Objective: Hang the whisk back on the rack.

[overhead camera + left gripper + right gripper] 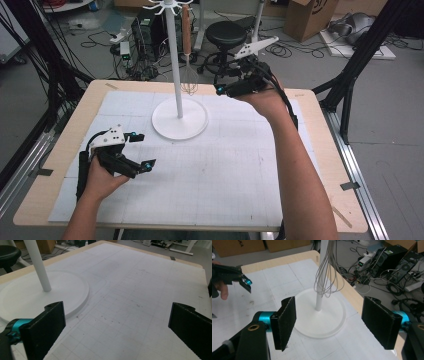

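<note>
Hanging from stand (178,75): whisk (188,80), wires down; right gripper (220,86) just beside whisk, jaws apart, nothing between; left gripper (142,150) on mat (225,170), jaws apart, nothing between

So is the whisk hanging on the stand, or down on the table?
Hanging: the whisk dangles handle-up from a hook of the white stand, wires clear of its base.

My left gripper (117,327) hangs low over the white gridded mat (140,290), its two black jaws wide apart with nothing between them. Just beyond my left jaw, the round white stand base (30,293) lies on the mat near the table's (75,251) far edge, its white pole (37,262) rising slightly tilted.
</note>
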`<state>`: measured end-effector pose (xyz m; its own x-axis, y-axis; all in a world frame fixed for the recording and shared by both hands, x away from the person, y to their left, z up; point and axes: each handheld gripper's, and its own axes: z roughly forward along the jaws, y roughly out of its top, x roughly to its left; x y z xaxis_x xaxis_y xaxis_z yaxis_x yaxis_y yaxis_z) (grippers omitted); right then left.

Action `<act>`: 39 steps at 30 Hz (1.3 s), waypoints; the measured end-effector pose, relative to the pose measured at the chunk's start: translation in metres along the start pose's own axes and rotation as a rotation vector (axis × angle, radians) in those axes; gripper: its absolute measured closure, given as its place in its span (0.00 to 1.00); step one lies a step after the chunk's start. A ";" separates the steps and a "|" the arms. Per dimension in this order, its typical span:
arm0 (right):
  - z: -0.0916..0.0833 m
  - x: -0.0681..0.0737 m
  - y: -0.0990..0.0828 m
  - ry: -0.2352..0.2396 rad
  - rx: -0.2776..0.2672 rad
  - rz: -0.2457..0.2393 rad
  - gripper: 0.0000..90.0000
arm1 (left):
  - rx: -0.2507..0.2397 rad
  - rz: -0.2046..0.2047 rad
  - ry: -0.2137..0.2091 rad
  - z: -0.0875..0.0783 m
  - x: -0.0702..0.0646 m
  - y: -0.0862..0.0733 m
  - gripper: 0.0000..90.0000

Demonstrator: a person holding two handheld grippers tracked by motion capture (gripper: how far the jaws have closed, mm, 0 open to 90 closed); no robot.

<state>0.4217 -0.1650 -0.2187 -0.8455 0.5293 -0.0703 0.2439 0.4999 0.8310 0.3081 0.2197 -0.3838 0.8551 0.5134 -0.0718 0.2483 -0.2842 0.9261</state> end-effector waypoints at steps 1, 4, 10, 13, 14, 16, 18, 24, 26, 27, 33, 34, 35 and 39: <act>-0.002 0.000 -0.004 0.003 -0.005 0.005 0.29 | 0.003 -0.001 -0.001 0.000 0.000 0.000 0.02; -0.007 0.001 -0.018 0.008 -0.018 0.021 0.28 | 0.001 -0.001 -0.006 0.001 -0.001 0.000 0.02; -0.014 0.004 -0.043 0.012 -0.022 0.050 0.24 | 0.012 0.001 -0.005 0.003 -0.002 -0.001 0.02; -0.016 0.007 -0.054 0.026 -0.042 0.058 0.24 | 0.007 0.001 -0.005 0.002 -0.001 -0.001 0.02; -0.016 0.008 -0.057 0.028 -0.046 0.052 0.23 | 0.007 -0.002 -0.003 0.002 -0.001 -0.001 0.02; -0.017 0.011 -0.063 0.040 -0.058 0.050 0.23 | 0.007 -0.001 -0.005 0.002 -0.001 -0.001 0.02; -0.016 0.015 -0.069 0.049 -0.059 0.052 0.22 | 0.002 -0.002 -0.008 0.001 -0.001 -0.001 0.02; -0.014 0.025 -0.086 0.092 -0.106 0.068 0.19 | -0.005 -0.002 -0.018 0.001 -0.001 -0.001 0.02; -0.013 0.027 -0.092 0.099 -0.114 0.073 0.19 | -0.008 -0.002 -0.018 0.001 0.000 -0.001 0.02; -0.013 0.029 -0.096 0.095 -0.112 0.071 0.19 | -0.008 -0.004 -0.017 0.001 0.000 -0.001 0.02; -0.014 0.041 -0.121 0.085 -0.133 0.066 0.19 | -0.009 -0.006 -0.015 -0.001 0.000 -0.003 0.02; -0.014 0.043 -0.126 0.083 -0.135 0.070 0.19 | -0.009 -0.007 -0.015 -0.001 0.000 -0.003 0.02; -0.013 0.044 -0.131 0.079 -0.134 0.072 0.19 | -0.008 -0.006 -0.016 -0.001 0.000 -0.003 0.02; -0.014 0.050 -0.148 0.050 -0.116 0.069 0.19 | -0.012 -0.007 -0.012 -0.001 0.001 -0.003 0.02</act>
<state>0.3366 -0.2214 -0.3374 -0.8521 0.5232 0.0144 0.2480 0.3793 0.8914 0.3078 0.2215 -0.3864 0.8589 0.5054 -0.0828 0.2491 -0.2711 0.9298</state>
